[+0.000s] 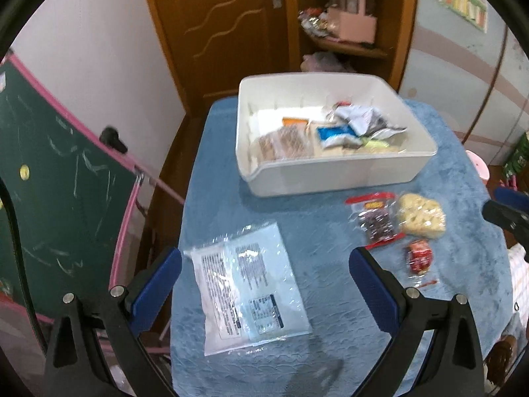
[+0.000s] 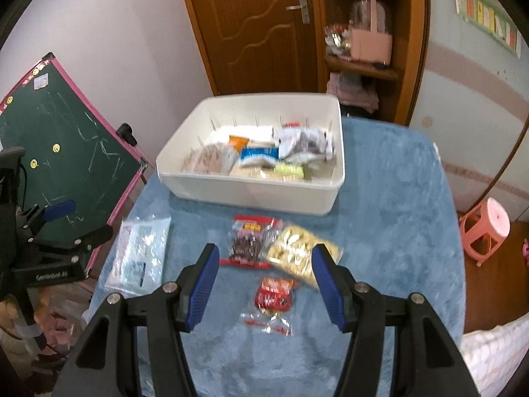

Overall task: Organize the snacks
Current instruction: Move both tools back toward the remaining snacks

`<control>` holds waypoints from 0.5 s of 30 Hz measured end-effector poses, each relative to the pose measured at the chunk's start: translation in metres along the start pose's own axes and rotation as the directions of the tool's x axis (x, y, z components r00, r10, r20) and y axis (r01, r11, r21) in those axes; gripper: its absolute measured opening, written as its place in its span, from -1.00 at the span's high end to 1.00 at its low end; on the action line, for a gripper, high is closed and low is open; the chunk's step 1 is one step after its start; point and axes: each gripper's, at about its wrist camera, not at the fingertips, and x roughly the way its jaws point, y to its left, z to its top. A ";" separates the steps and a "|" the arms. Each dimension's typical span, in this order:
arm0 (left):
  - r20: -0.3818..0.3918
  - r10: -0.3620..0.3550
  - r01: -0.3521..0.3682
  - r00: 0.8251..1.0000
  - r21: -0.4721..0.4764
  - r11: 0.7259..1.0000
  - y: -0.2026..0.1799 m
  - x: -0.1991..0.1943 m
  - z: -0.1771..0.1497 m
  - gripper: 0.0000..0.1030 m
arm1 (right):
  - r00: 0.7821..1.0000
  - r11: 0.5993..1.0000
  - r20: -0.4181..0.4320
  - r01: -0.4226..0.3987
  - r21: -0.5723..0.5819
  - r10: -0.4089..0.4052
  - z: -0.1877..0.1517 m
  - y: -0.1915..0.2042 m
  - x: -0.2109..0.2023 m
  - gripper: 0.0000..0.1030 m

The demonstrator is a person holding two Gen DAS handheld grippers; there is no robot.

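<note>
A white bin (image 1: 330,173) (image 2: 251,195) holding several snack packets stands at the far side of a blue-covered table (image 1: 314,281). My left gripper (image 1: 264,261) hangs open above a flat clear packet with printed labels (image 1: 248,287) (image 2: 139,254). My right gripper (image 2: 266,258) is open, nothing between its fingers, above a small red packet (image 2: 274,296) (image 1: 419,256). Just beyond lie a red-edged bag of dark snacks (image 2: 248,244) (image 1: 377,220) and a pale yellow bag (image 2: 299,253) (image 1: 420,215).
A green chalkboard with a pink frame (image 1: 56,182) (image 2: 66,142) leans left of the table. A wooden door (image 2: 251,23) and a shelf with a pink basket (image 2: 370,39) stand behind. A pink stool (image 2: 486,228) sits at the right.
</note>
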 end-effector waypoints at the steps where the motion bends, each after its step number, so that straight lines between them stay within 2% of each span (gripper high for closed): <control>1: -0.011 0.003 -0.004 1.000 -0.011 1.000 0.002 0.007 -0.004 -0.96 | 1.000 1.000 -0.011 0.001 0.005 -0.001 -0.004 -0.001 0.005 -0.14; 7: -0.058 0.042 -0.045 0.997 -0.058 0.997 0.009 0.041 -0.024 -0.96 | 0.999 0.999 -0.045 0.011 0.046 -0.009 -0.030 -0.009 0.029 -0.14; 15: -0.127 0.074 -0.095 0.989 -0.165 0.982 0.025 0.083 -0.053 -0.96 | 0.990 0.993 -0.142 0.020 0.116 -0.003 -0.062 -0.023 0.075 -0.14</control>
